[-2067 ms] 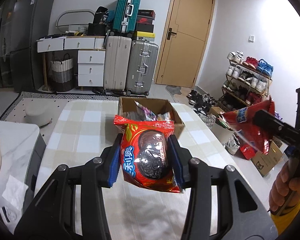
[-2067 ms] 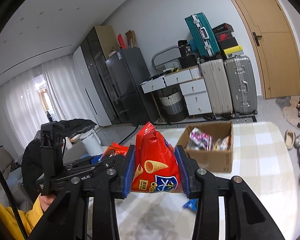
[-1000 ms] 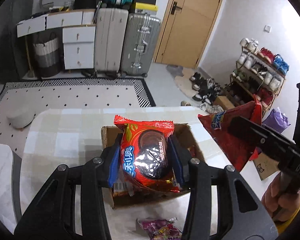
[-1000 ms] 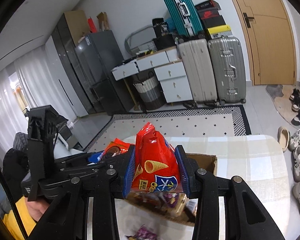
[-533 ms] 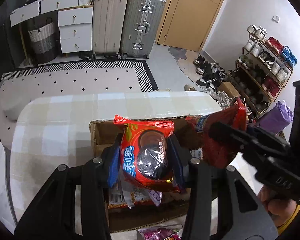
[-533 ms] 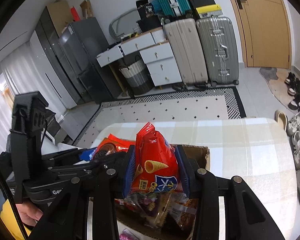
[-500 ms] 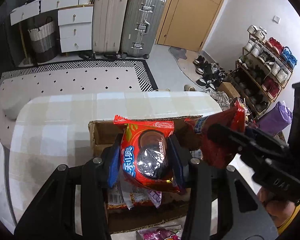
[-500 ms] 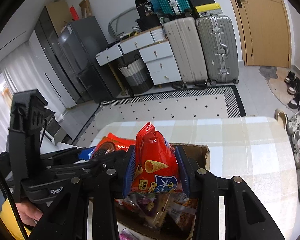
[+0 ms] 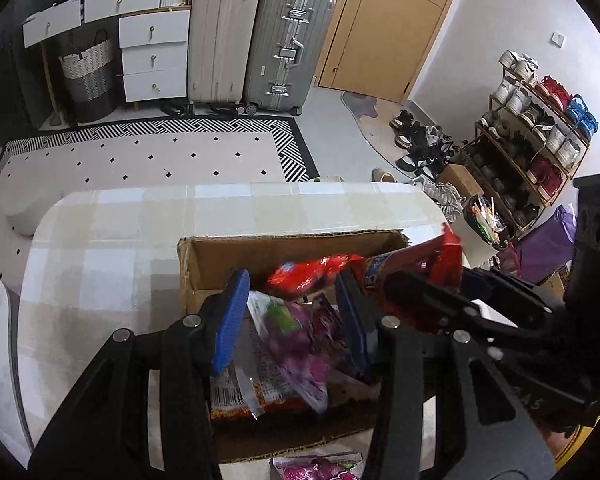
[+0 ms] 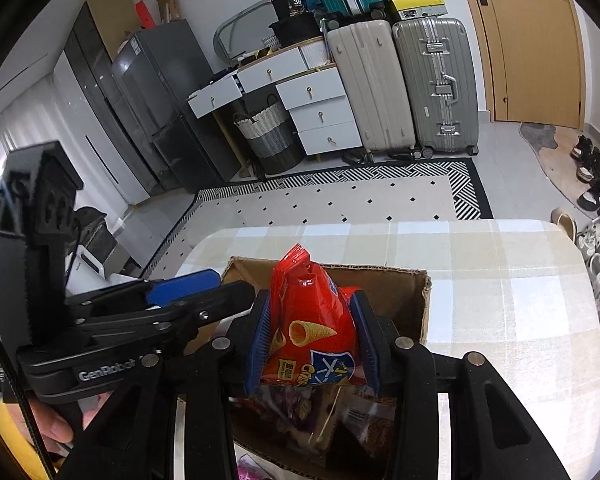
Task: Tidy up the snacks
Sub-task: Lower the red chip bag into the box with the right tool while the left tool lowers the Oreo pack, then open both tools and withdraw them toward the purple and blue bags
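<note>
Left claw: the left claw is spread wide above the cardboard box and grips nothing; a blurred red cookie packet sits just beyond its blue pads, over the pile in the box, and seems to be dropping free.
Right claw: the right claw is clamped on a red bag of corn cones, held upright over the box opening and not yet let go.
Box: it stands on the checked counter and already holds several snack packets, among them a purple one lying on top.
Done so far: judging by the pile, most of the snacks are in the box, and the cookie packet looks as good as delivered.
Left to do: the bag of corn cones has to be lowered and released into the box; a pink packet lies on the counter just outside the near wall of the box and would have to go in too.
Uncertain: whether more snacks lie out of view I cannot tell.
</note>
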A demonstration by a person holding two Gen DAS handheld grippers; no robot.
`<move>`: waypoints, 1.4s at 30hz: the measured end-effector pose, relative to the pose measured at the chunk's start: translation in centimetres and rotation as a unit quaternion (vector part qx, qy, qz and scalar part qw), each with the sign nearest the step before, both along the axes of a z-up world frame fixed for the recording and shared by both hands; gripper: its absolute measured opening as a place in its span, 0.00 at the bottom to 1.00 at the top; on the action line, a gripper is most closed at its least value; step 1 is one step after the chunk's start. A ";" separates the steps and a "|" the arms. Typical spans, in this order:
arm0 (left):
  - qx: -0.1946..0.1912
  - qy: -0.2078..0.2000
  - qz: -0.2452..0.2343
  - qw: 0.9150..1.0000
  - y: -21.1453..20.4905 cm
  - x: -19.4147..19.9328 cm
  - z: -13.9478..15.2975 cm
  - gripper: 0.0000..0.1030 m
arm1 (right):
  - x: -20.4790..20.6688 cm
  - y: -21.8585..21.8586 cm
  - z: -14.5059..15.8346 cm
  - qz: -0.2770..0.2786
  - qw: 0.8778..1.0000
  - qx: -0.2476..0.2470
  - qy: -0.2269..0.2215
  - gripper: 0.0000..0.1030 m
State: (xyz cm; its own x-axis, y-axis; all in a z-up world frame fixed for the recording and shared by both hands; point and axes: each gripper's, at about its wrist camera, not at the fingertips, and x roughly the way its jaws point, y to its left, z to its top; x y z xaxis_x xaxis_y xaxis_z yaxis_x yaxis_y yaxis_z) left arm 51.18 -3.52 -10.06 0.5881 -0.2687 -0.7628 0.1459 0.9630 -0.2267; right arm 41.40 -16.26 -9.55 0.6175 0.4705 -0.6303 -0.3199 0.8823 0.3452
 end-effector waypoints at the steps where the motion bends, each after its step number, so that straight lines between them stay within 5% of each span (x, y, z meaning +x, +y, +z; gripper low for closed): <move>1: 0.003 -0.003 0.001 1.000 0.0 -0.4 0.3 0.40 | 0.0 0.0 -0.1 -0.001 1.000 -0.001 0.004 0.39; 19: 0.011 -0.028 0.000 1.000 1.9 -10.6 5.5 0.44 | -4.8 -1.8 3.6 -0.023 0.999 0.002 -0.023 0.40; 32: 0.031 -0.140 0.032 0.989 2.7 -27.7 12.1 0.66 | -18.2 -0.5 12.0 0.022 0.993 0.010 -0.120 0.42; 34: 0.032 -0.157 0.037 0.986 2.8 -30.4 13.2 0.78 | -20.6 -0.1 13.1 0.028 0.990 0.012 -0.139 0.46; 42: 0.014 -0.205 0.042 0.978 3.6 -41.4 18.3 0.80 | -30.3 0.1 17.8 0.052 0.976 0.014 -0.212 0.60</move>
State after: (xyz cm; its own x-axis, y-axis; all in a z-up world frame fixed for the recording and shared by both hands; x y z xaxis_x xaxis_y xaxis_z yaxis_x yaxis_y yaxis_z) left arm 9.80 0.11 8.29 0.8654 -0.1885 -0.4643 0.1395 0.9805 -0.1382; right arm 11.14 -16.19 8.27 0.7677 0.5580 -0.3150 -0.5264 0.8295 0.1864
